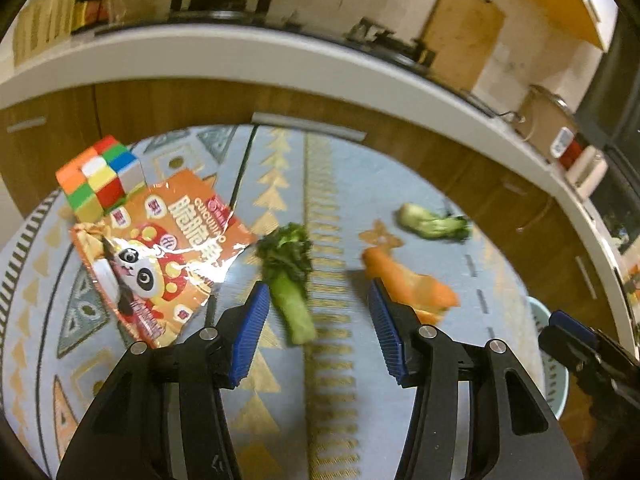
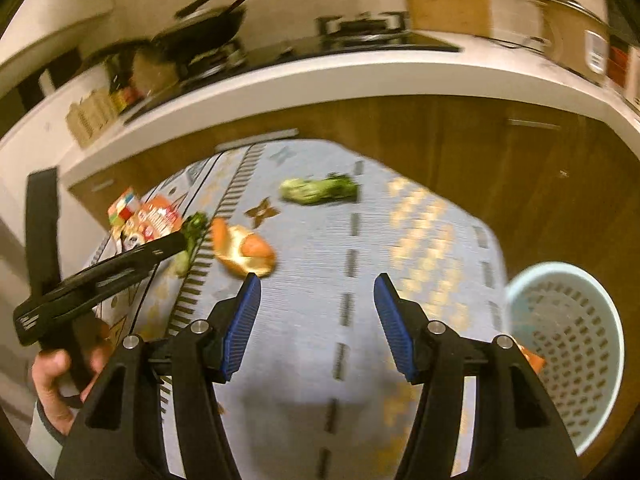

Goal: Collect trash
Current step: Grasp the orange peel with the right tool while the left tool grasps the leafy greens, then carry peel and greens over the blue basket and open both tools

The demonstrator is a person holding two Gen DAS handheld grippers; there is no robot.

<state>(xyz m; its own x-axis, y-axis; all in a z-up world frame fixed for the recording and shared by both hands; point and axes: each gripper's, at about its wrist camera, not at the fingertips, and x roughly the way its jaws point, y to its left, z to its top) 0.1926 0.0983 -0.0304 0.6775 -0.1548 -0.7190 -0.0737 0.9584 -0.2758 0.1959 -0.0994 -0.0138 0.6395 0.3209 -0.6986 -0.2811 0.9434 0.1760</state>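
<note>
On the patterned rug, a leafy green vegetable stalk (image 1: 292, 280) lies between the tips of my open left gripper (image 1: 318, 308), not gripped. An orange peel (image 1: 408, 284) lies just right of the right finger. A second green vegetable piece (image 1: 434, 222) lies farther off. An orange snack wrapper (image 1: 160, 252) with a panda lies to the left. My right gripper (image 2: 316, 304) is open and empty above bare rug, with the orange peel (image 2: 244, 252) ahead to its left and the pale blue basket (image 2: 576, 344) to its right. The left gripper (image 2: 120, 268) shows at the left of the right wrist view.
A colour cube (image 1: 100, 178) sits behind the wrapper. Wooden cabinets (image 1: 460, 152) under a white counter (image 1: 280, 56) bound the rug on the far side. The basket's edge (image 1: 556, 380) and the right gripper (image 1: 584, 356) show at the right of the left wrist view.
</note>
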